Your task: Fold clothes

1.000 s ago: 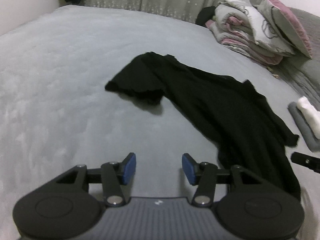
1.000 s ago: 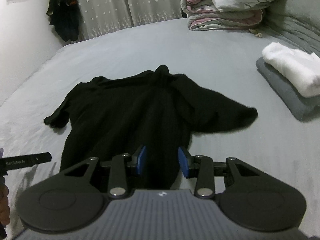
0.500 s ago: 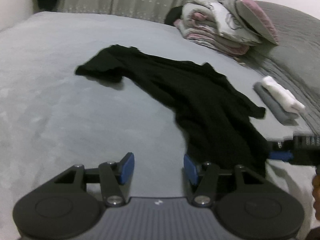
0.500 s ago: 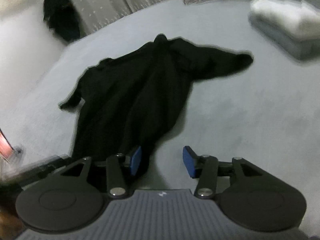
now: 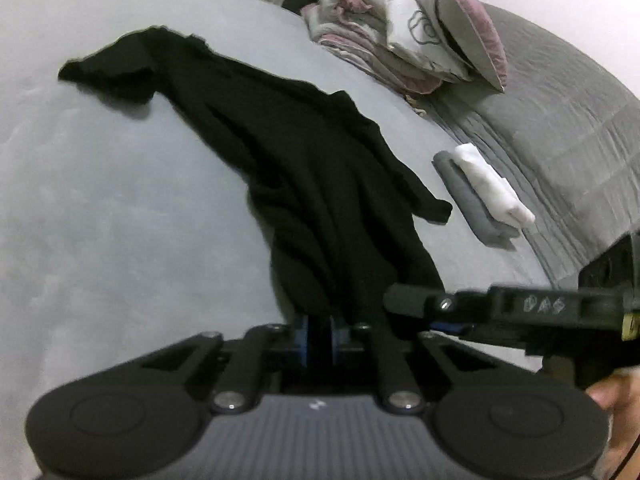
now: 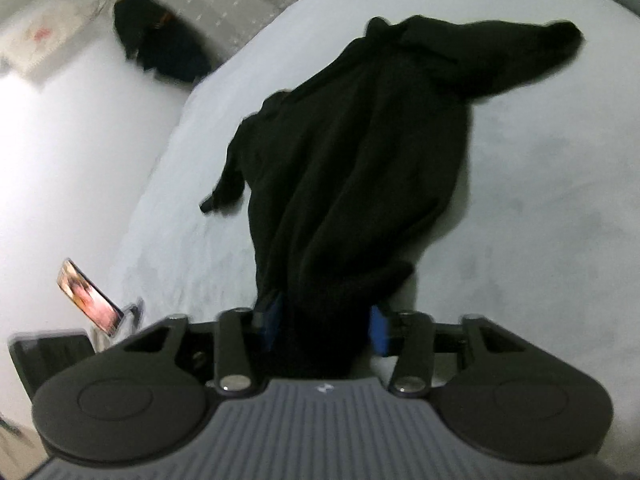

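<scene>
A black shirt (image 5: 312, 168) lies stretched out on the grey bed sheet (image 5: 100, 200), sleeves spread to either side. My left gripper (image 5: 319, 338) is at the shirt's near hem, its blue pads closing tight with a fold of black cloth pinched between them. One black finger (image 5: 416, 302) of the right gripper reaches in just to the right, over the same hem. In the right wrist view the shirt (image 6: 360, 152) runs away from my right gripper (image 6: 325, 326). Its jaws are closing, still wide apart, with a thick bunch of hem filling the gap.
A folded grey and white stack (image 5: 480, 188) sits right of the shirt. Rolled bedding and a pillow (image 5: 408, 36) lie at the head, beside a grey quilt (image 5: 560, 120). A lit phone on a stand (image 6: 90, 296) is at the left. A hand (image 5: 612, 396) shows bottom right.
Both grippers came down and forward to the shirt's near hem. The left jaws went from wide open to pinched on the cloth. The right view rolled, and cloth now sits between its jaws.
</scene>
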The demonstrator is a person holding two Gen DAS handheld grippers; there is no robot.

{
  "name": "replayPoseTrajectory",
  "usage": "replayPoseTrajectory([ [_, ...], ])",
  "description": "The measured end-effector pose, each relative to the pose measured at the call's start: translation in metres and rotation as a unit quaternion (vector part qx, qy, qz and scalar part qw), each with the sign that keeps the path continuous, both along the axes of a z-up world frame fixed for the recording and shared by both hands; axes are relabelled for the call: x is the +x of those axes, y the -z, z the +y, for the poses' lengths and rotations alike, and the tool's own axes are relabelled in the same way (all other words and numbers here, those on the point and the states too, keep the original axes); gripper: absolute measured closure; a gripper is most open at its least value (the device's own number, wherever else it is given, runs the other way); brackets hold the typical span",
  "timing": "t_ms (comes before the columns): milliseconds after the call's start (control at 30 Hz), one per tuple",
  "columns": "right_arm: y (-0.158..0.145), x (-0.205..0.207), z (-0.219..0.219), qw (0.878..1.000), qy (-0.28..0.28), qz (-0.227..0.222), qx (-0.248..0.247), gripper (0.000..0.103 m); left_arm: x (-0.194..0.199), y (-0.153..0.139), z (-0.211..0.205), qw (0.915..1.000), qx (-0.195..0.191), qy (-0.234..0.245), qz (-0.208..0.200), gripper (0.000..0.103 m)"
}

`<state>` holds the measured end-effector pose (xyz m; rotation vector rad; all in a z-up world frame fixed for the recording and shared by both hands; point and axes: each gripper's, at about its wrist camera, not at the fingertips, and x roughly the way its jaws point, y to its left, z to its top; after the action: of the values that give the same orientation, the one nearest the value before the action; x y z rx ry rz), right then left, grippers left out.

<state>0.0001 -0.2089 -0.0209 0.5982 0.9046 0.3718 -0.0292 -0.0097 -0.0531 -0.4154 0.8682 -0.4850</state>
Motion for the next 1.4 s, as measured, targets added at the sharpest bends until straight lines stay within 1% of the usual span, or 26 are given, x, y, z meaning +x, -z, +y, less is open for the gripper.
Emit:
replayPoseTrajectory([
  [33,-0.001,-0.001,0.004,1.000,-0.003,-0.006,-0.016,0.088,-0.002,-0.002,0.000,1.0000,0.001,-0.007,-0.003,0.096],
  [133,-0.005,-0.005,0.000,0.999,0.017,-0.024,-0.033,0.093,-0.015,-0.016,0.005,0.9991,0.012,-0.029,-0.029,0.097],
  [200,-0.011,-0.008,-0.007,0.998,0.035,-0.040,-0.042,0.093,-0.027,-0.029,0.010,0.9974,0.021,-0.042,-0.054,0.097],
  [233,-0.016,-0.010,-0.010,0.997,0.043,-0.049,-0.049,0.094,-0.034,-0.037,0.013,0.9958,0.029,-0.046,-0.074,0.097],
  [333,-0.032,-0.020,-0.025,0.993,0.058,-0.080,-0.064,0.094,-0.054,-0.057,0.023,0.9891,0.047,-0.062,-0.126,0.097],
  [433,-0.042,-0.029,-0.031,0.990,0.067,-0.100,-0.078,0.094,-0.069,-0.070,0.031,0.9836,0.057,-0.074,-0.155,0.097],
  [500,-0.046,-0.033,-0.032,0.988,0.066,-0.107,-0.091,0.094,-0.077,-0.074,0.034,0.9820,0.065,-0.067,-0.164,0.097],
  [533,-0.046,-0.032,-0.030,0.987,0.064,-0.109,-0.097,0.095,-0.080,-0.075,0.035,0.9820,0.068,-0.062,-0.165,0.097],
  [600,-0.047,-0.032,-0.027,0.986,0.060,-0.110,-0.110,0.095,-0.083,-0.072,0.035,0.9847,0.074,-0.049,-0.150,0.097],
  [767,-0.035,-0.027,-0.017,0.984,0.043,-0.083,-0.154,0.095,-0.083,-0.047,0.028,0.9916,0.099,-0.008,-0.083,0.097],
  [867,-0.029,-0.024,-0.015,0.983,0.034,-0.068,-0.168,0.094,-0.082,-0.033,0.029,0.9935,0.100,0.010,-0.054,0.094],
  [933,-0.028,-0.023,-0.013,0.982,0.031,-0.068,-0.173,0.093,-0.080,-0.031,0.032,0.9947,0.091,0.021,-0.044,0.093],
  [967,-0.029,-0.023,-0.012,0.982,0.030,-0.072,-0.172,0.089,-0.080,-0.031,0.034,0.9951,0.087,0.018,-0.044,0.090],
  [1033,-0.032,-0.023,-0.011,0.981,0.031,-0.082,-0.171,0.088,-0.080,-0.033,0.038,0.9954,0.082,0.015,-0.047,0.086],
  [1167,-0.043,-0.027,-0.004,0.980,0.031,-0.106,-0.168,0.084,-0.082,-0.041,0.047,0.9948,0.079,0.001,-0.064,0.072],
  [1200,-0.045,-0.027,-0.001,0.979,0.031,-0.112,-0.169,0.078,-0.081,-0.041,0.049,0.9948,0.079,-0.002,-0.064,0.070],
  [1233,-0.047,-0.027,0.003,0.978,0.030,-0.118,-0.171,0.068,-0.080,-0.041,0.051,0.9948,0.080,-0.004,-0.063,0.068],
  [1300,-0.052,-0.028,0.010,0.975,0.030,-0.131,-0.176,0.062,-0.079,-0.042,0.056,0.9948,0.080,-0.010,-0.061,0.065],
  [1400,-0.058,-0.029,0.020,0.967,0.036,-0.152,-0.200,0.062,-0.076,-0.040,0.063,0.9952,0.081,-0.018,-0.053,0.065],
])
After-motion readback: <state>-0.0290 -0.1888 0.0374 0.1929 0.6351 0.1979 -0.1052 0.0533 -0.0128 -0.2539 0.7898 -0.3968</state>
